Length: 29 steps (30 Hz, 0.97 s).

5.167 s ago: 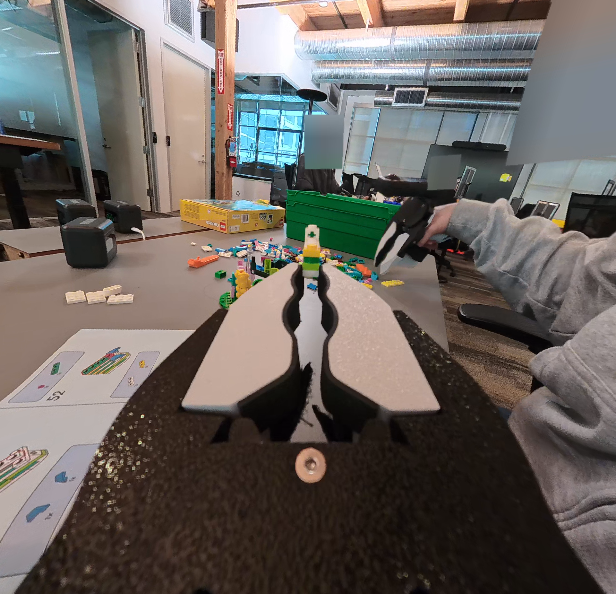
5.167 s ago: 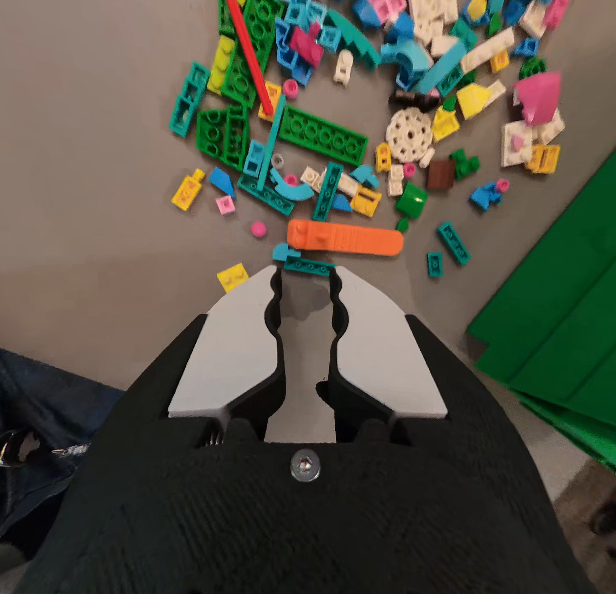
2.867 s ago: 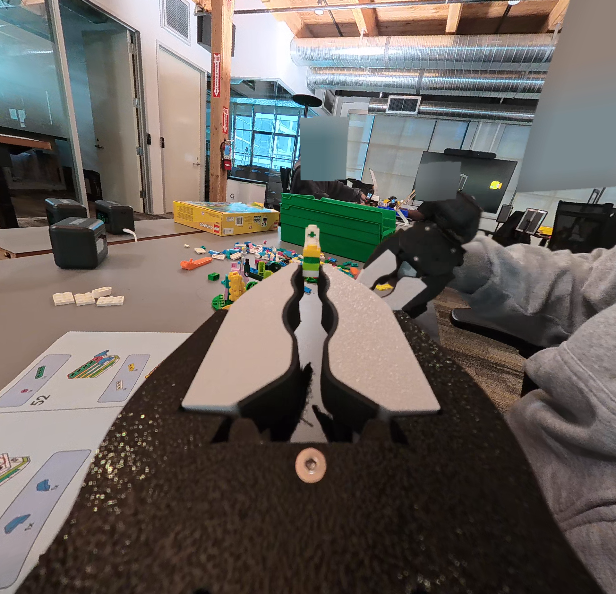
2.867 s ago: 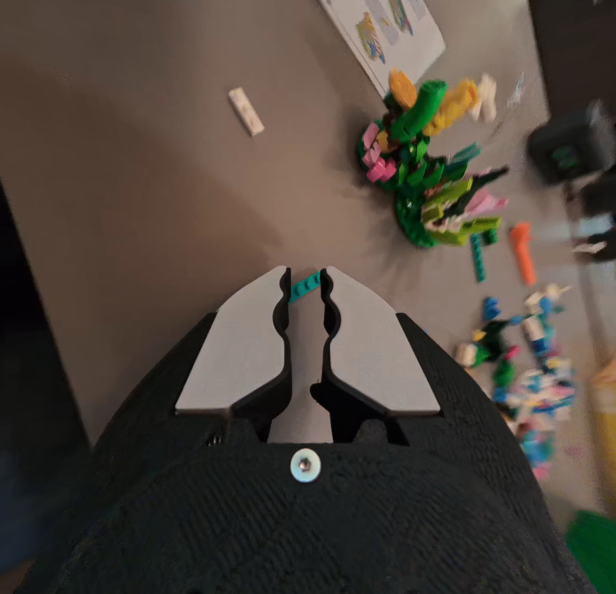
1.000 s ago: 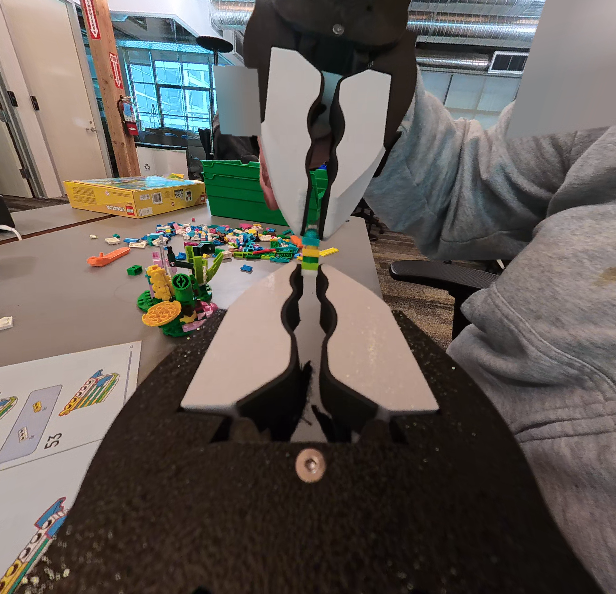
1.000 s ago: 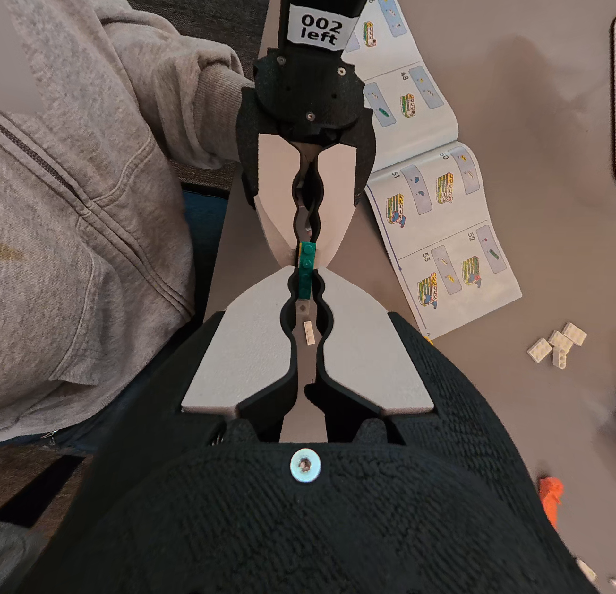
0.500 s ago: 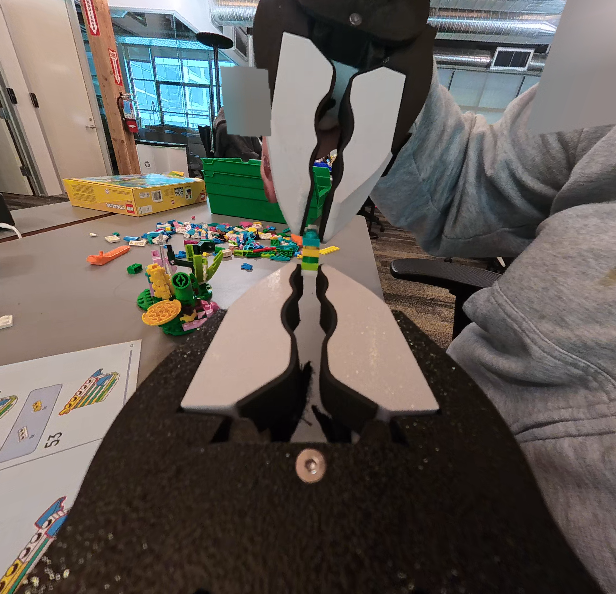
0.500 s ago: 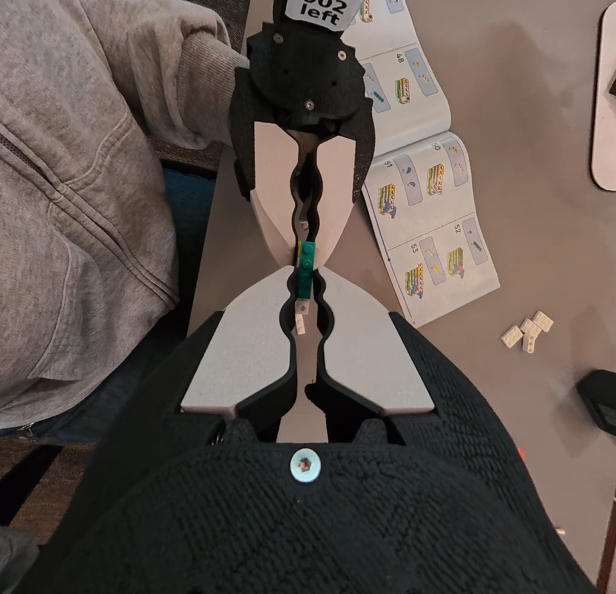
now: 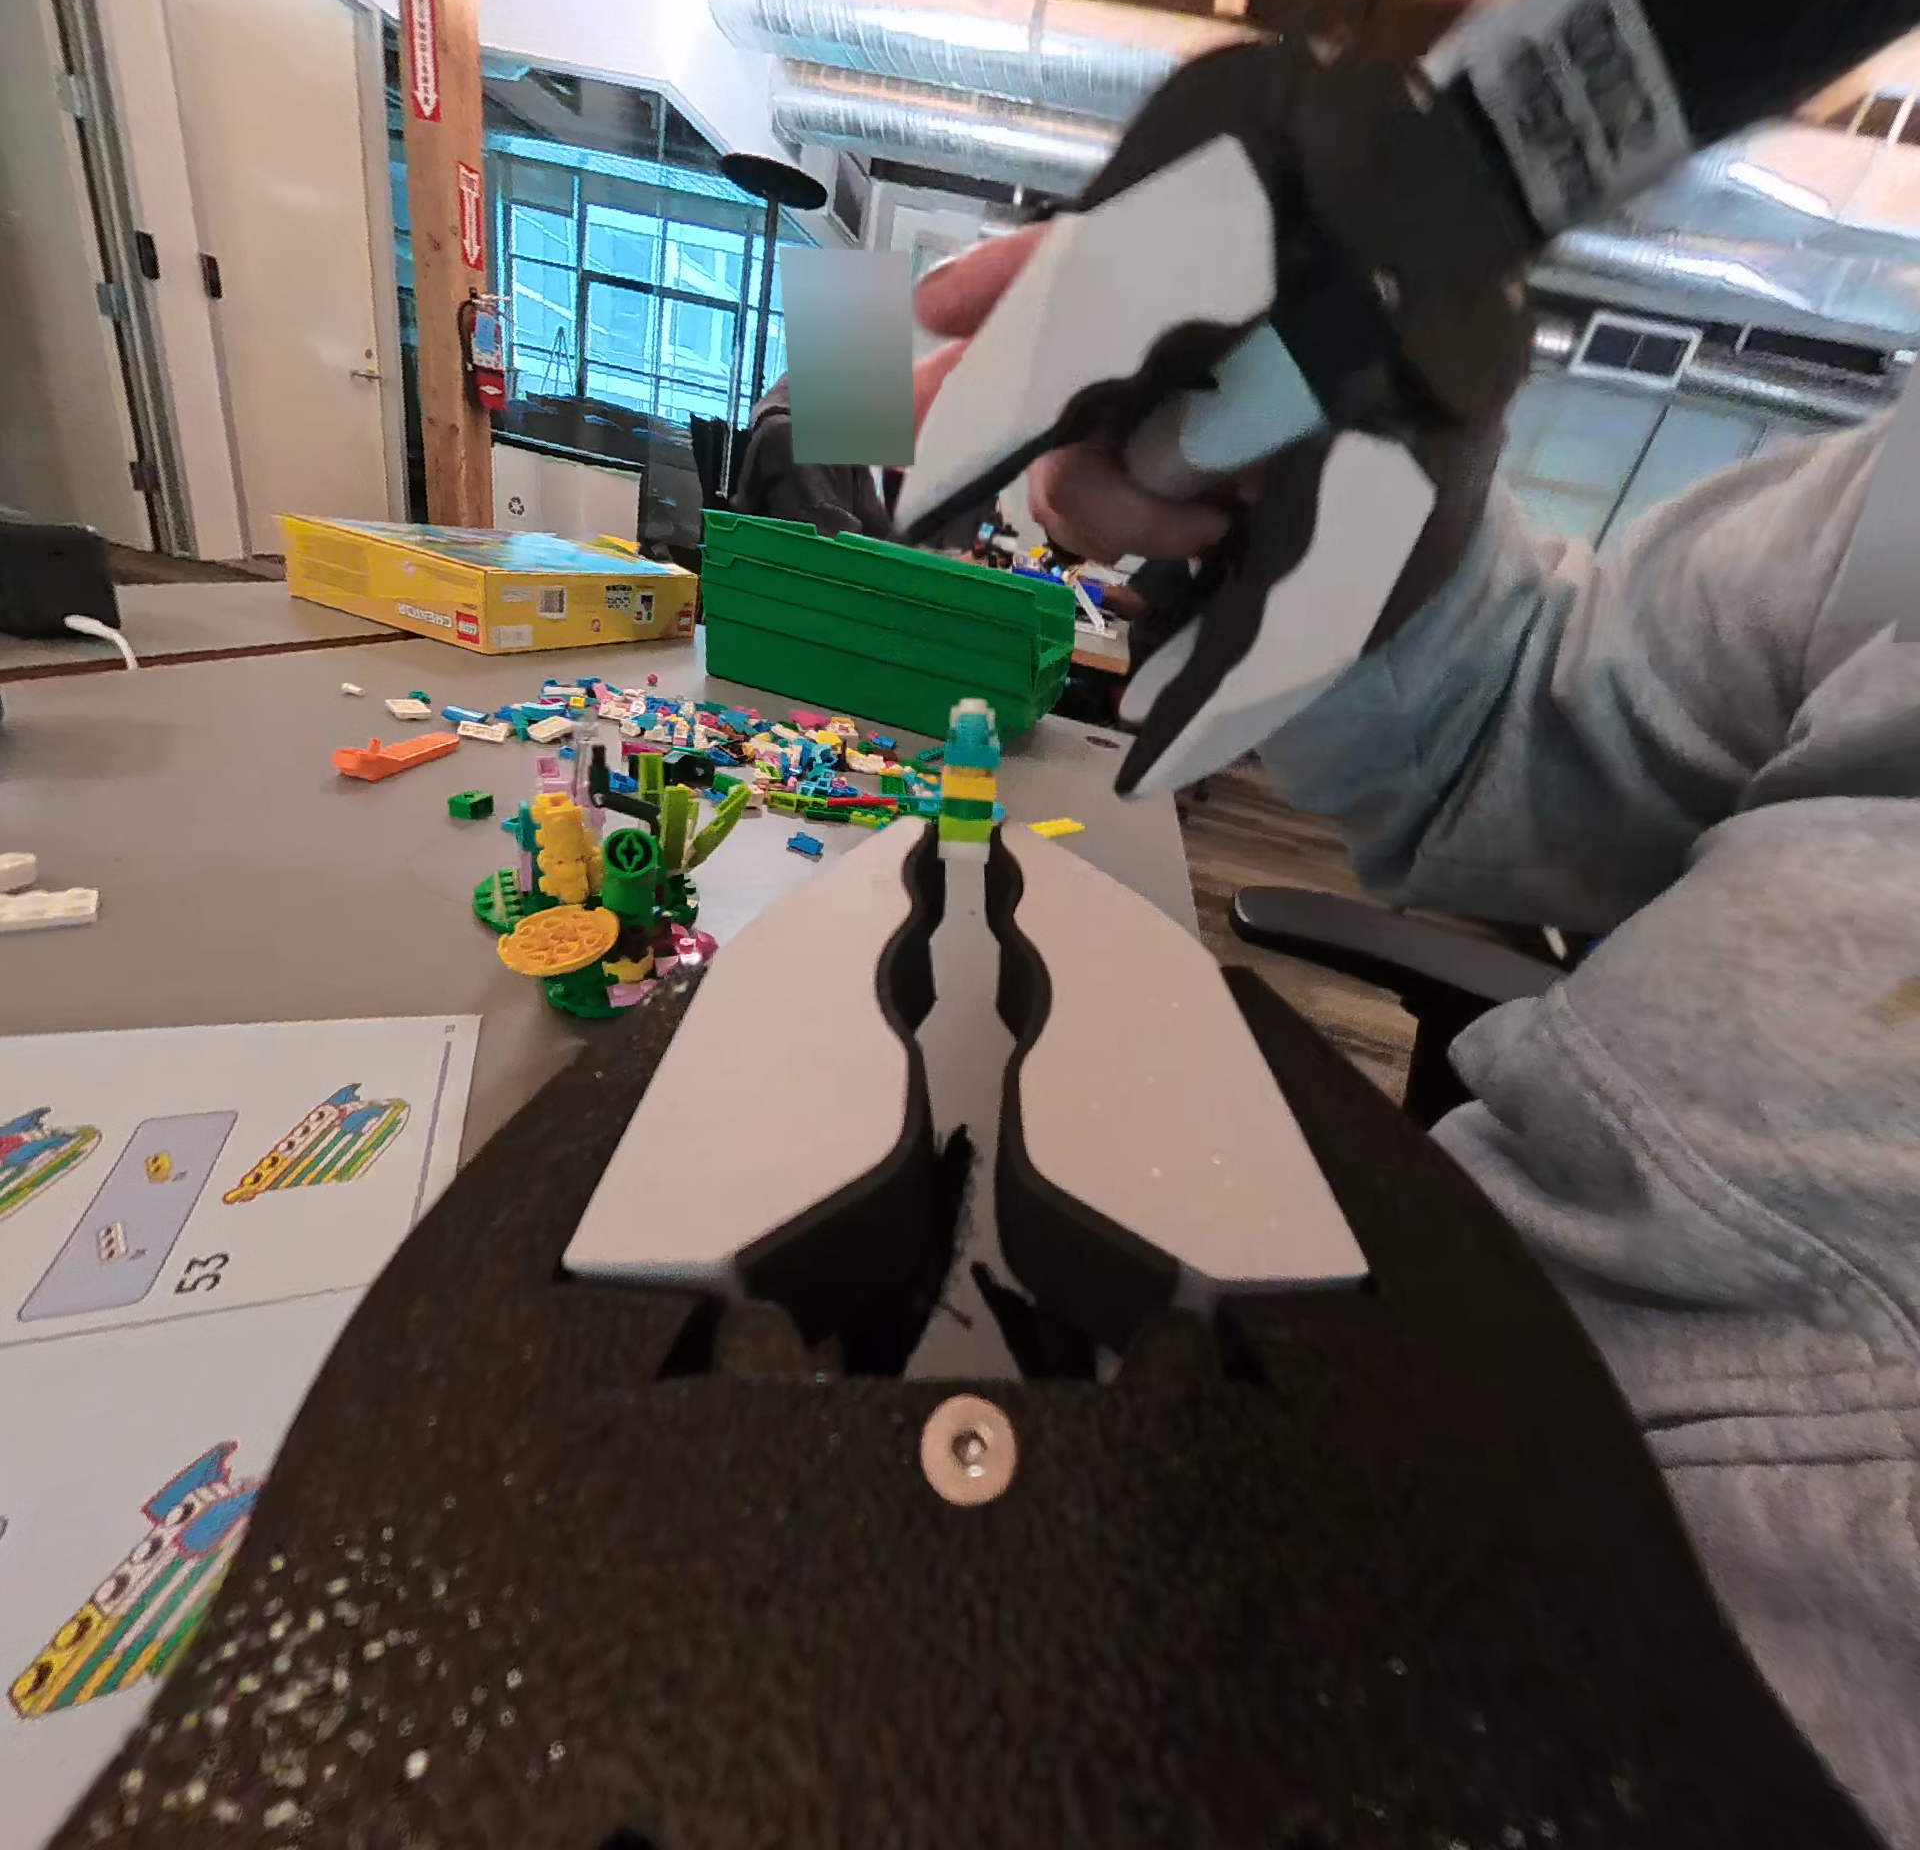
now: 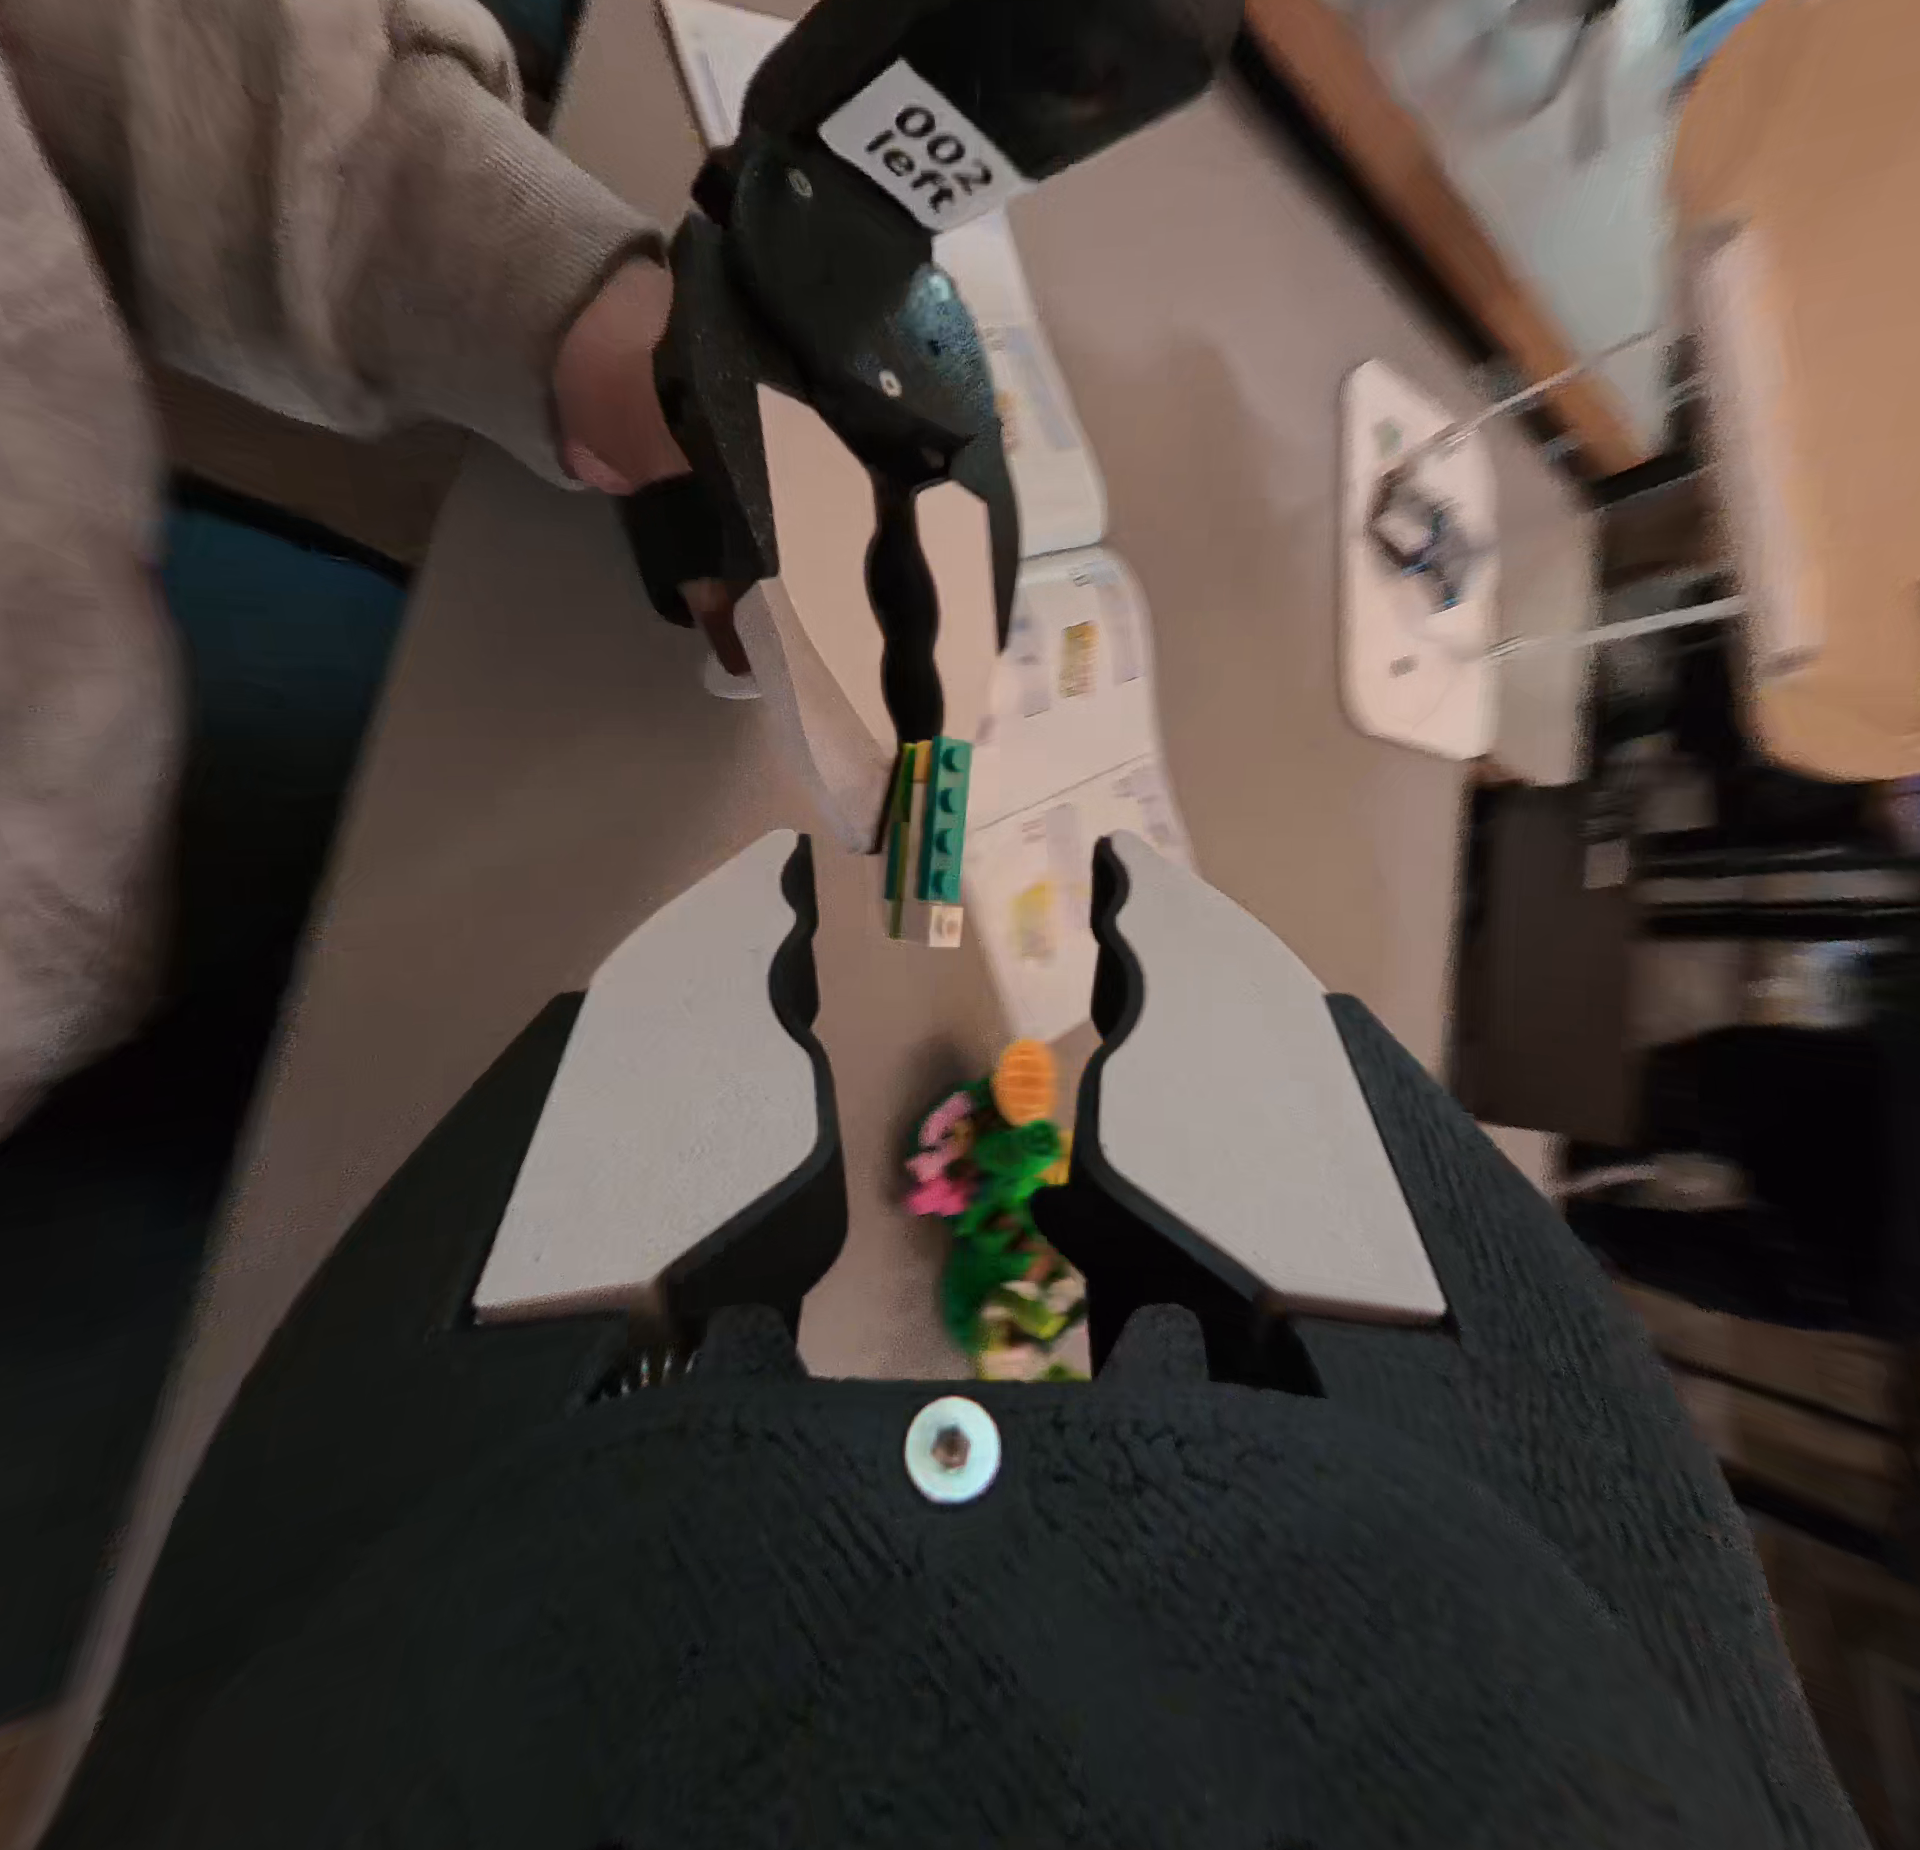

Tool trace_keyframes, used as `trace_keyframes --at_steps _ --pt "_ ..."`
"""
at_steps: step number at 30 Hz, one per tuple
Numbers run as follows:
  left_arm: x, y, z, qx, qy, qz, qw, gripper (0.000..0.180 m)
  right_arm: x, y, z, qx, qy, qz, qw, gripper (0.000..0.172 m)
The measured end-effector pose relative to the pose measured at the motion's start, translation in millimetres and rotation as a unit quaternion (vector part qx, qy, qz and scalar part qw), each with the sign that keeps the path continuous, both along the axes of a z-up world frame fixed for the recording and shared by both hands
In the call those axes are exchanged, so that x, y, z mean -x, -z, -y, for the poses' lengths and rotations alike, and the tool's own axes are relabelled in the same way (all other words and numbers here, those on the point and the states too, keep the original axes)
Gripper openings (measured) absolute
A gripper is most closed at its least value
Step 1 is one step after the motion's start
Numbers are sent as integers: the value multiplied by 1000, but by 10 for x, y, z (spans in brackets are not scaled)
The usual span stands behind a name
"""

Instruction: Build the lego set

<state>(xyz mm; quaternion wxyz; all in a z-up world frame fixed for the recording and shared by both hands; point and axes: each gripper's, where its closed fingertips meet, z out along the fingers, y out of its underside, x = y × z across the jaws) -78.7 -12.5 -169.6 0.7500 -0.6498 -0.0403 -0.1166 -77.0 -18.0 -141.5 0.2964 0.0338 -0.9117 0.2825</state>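
Standing upright in left gripper (image 9: 964, 844) jaws: brick stack (image 9: 968, 782).

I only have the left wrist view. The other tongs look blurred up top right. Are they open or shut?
Observer: Open. In the right wrist view the right tongs stand wide apart with nothing between the pads.
Operator: What does the stacked brick piece in my tongs look like from the other side?
Observer: The small stack of white, green, yellow and teal toy bricks shows a teal studded plate along one side and a white end sticking out past the left tongs.
Operator: Anything on the table I'm missing?
Observer: A flat white device lies beyond the open instruction booklet, blurred.
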Motion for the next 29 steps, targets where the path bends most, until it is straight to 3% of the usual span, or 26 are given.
trace_keyframes --at_steps 3,5,9,15,21,25,29 --pt "39 9 8 2 0 25 1000 7 21 3 48 -27 -35 -167 985 57" --pt "37 16 3 5 3 31 999 7 11 66 95 -43 -47 -234 970 57" --pt "27 4 6 -2 15 49 999 7 97 248 68 -94 -37 -295 950 58" --pt "13 3 6 -4 24 56 998 7 204 301 54 -108 -23 -328 938 50" --pt "85 -33 49 -19 -1 58 998 7 214 310 -17 -81 -5 -303 950 49" --pt "377 -133 220 -50 -121 31 991 8 224 246 -192 -10 48 -244 969 48" --pt "691 -174 501 -76 -243 28 967 7 330 472 -387 56 132 -107 984 38"
